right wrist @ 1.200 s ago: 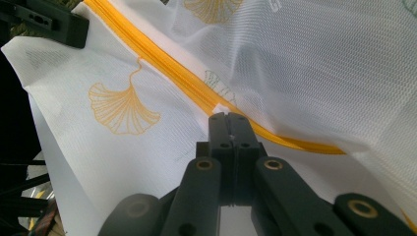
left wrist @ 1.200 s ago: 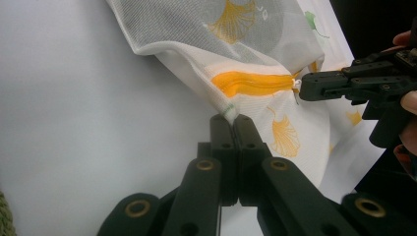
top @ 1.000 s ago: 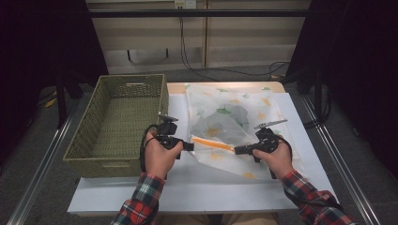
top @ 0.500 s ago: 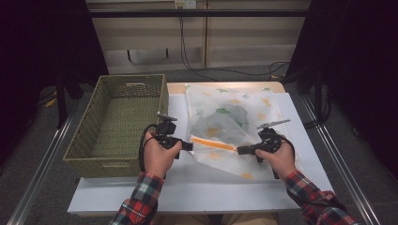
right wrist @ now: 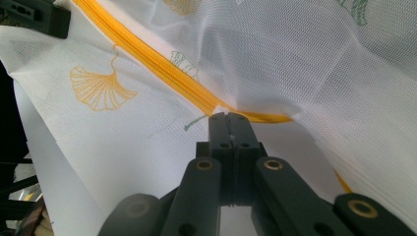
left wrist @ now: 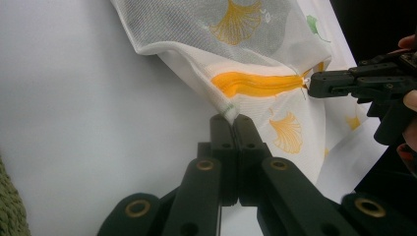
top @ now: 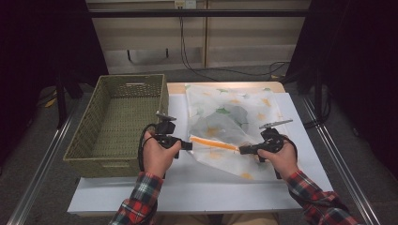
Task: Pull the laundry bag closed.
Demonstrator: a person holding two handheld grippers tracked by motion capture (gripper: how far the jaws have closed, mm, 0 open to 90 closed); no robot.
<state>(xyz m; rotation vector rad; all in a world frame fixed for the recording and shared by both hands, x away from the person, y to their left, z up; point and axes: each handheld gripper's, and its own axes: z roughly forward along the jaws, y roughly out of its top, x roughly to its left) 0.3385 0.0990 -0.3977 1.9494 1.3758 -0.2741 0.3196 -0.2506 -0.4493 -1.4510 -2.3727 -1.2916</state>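
The left gripper (left wrist: 231, 119) has its two black fingers (left wrist: 220, 135) clenched on the edge of the mesh bag (top: 225, 117), right at one end of the orange zipper (left wrist: 255, 83); a fold of white mesh is pinched between the tips. The right gripper (right wrist: 228, 117) is clenched too, its fingers (right wrist: 241, 130) pinching the bag at the other end of the same zipper. In the high view the two grippers, the left gripper (top: 187, 145) and the right gripper (top: 243, 150), face each other across the zipper (top: 213, 143), which runs stretched between them.

There is one bag: white mesh printed with orange and green ginkgo leaves, with something dark showing dimly through it. It lies on the white tabletop (top: 197, 192), near the middle, its near edge raised a little at the pinched ends. One zipper shows on it.

Two hands hold the grippers, the left hand (top: 157, 157) and the right hand (top: 279, 159), both in red plaid sleeves (top: 141, 201). One woven green basket (top: 94, 136) stands at the left edge of the tabletop, just beside the left hand, apart from the bag.
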